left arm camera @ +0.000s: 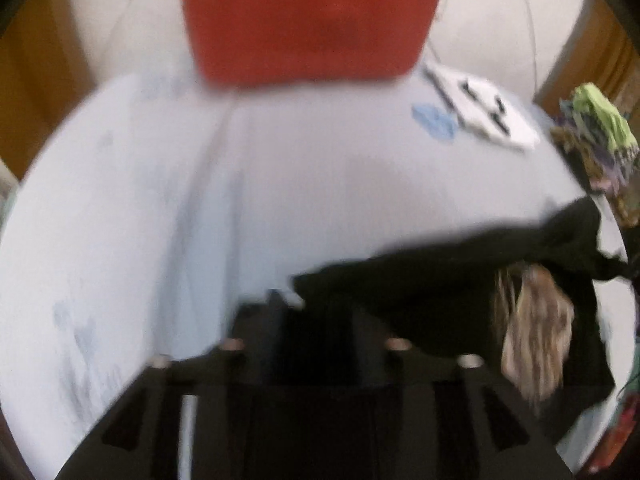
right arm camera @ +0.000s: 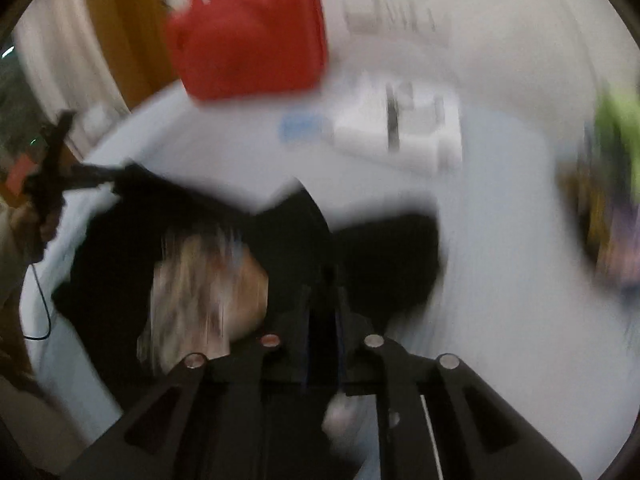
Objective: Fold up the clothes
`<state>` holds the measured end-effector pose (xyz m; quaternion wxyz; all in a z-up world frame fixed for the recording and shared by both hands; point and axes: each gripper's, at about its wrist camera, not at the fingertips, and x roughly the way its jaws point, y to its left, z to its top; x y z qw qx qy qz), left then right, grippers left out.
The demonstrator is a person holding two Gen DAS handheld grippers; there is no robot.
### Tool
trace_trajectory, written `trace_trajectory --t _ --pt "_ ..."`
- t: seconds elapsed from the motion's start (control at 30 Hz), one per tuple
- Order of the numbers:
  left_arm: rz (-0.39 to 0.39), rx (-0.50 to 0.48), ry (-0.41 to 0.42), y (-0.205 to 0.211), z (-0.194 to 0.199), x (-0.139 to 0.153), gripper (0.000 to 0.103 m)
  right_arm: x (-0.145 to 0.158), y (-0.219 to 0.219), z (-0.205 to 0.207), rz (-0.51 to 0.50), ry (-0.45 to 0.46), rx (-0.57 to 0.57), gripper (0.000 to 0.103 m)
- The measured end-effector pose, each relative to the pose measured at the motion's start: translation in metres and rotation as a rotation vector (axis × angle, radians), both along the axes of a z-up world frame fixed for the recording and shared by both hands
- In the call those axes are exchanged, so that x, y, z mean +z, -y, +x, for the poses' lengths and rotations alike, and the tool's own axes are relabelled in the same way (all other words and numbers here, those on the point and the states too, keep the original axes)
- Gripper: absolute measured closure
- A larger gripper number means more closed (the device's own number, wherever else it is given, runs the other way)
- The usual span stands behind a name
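Observation:
A black garment (left arm camera: 440, 280) with a pale printed patch (left arm camera: 536, 336) hangs stretched over the light blue bed sheet (left arm camera: 200, 200). My left gripper (left arm camera: 316, 304) is shut on one edge of it. In the right wrist view the same black garment (right arm camera: 200, 240) with its print (right arm camera: 200, 288) spreads left of my right gripper (right arm camera: 324, 280), which is shut on the cloth. The left gripper (right arm camera: 92, 176) shows at far left, holding the garment's other end. Both views are motion-blurred.
A red bag (left arm camera: 312, 20) (right arm camera: 252, 36) stands at the far side of the bed. A white folded item (left arm camera: 484, 108) (right arm camera: 404, 128) lies near it. A pile of colourful clothes (left arm camera: 600, 144) (right arm camera: 608, 200) sits at the right edge.

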<state>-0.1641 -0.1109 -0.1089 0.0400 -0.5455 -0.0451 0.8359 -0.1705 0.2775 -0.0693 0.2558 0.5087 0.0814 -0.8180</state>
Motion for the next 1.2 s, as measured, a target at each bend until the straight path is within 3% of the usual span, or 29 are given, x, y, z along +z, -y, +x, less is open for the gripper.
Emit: trace_trajectory --t 0.1,0.2,0.23,0.27,0.43,0.57,0.77,0.8,0.83,0.87,0.9,0.93,0.97,1.07,1.1,1.2 --pt "0.035 0.018 0.02 0.01 0.028 0.008 0.051 -0.011 -0.024 0.022 -0.033 0.09 -0.082 0.086" --pt "0.058 0.068 -0.024 0.024 0.037 0.028 0.034 0.009 -0.05 0.028 -0.092 0.071 -0.181 0.059" --pt "0.065 0.086 -0.04 0.029 0.039 0.035 0.028 0.018 -0.055 0.024 -0.11 0.049 -0.207 0.044" --pt "0.067 0.104 -0.051 0.033 0.038 0.04 0.026 0.026 -0.058 0.017 -0.125 0.034 -0.23 0.037" --pt "0.091 0.168 -0.009 0.04 0.009 0.037 0.023 0.033 -0.058 -0.035 -0.187 0.083 -0.328 0.037" --pt "0.144 0.175 0.012 0.036 -0.002 0.039 0.023 0.027 -0.048 -0.06 -0.159 0.119 -0.358 0.037" --pt "0.046 0.138 0.148 0.01 -0.02 0.017 0.023 0.012 -0.046 -0.086 -0.144 0.191 -0.409 0.037" --pt "0.028 0.131 0.162 0.006 -0.023 0.011 0.03 0.009 -0.046 -0.091 -0.144 0.203 -0.417 0.037" --pt "0.01 0.125 0.169 0.004 -0.027 0.005 0.053 0.004 -0.045 -0.096 -0.138 0.213 -0.422 0.037" --pt "-0.007 0.119 0.176 0.001 -0.031 0.0 0.066 -0.001 -0.043 -0.101 -0.132 0.223 -0.426 0.037" --pt "-0.025 0.114 0.183 -0.002 -0.034 -0.006 0.093 -0.007 -0.039 -0.107 -0.13 0.242 -0.414 0.037" --pt "-0.062 0.119 0.168 -0.003 -0.039 -0.009 0.1 -0.014 -0.034 -0.113 -0.129 0.261 -0.4 0.05" --pt "-0.115 0.134 0.135 -0.001 -0.043 -0.01 0.099 -0.016 -0.029 -0.117 -0.108 0.241 -0.389 0.093" --pt "-0.316 0.212 0.052 0.009 -0.06 -0.017 0.102 -0.019 -0.021 -0.13 -0.058 0.164 -0.392 0.094" --pt "-0.329 0.235 0.052 0.016 -0.066 -0.022 0.102 -0.022 -0.024 -0.137 -0.049 0.143 -0.419 0.094" --pt "-0.272 0.264 0.073 0.027 -0.071 -0.028 0.102 -0.038 -0.022 -0.149 0.002 0.133 -0.408 0.092"
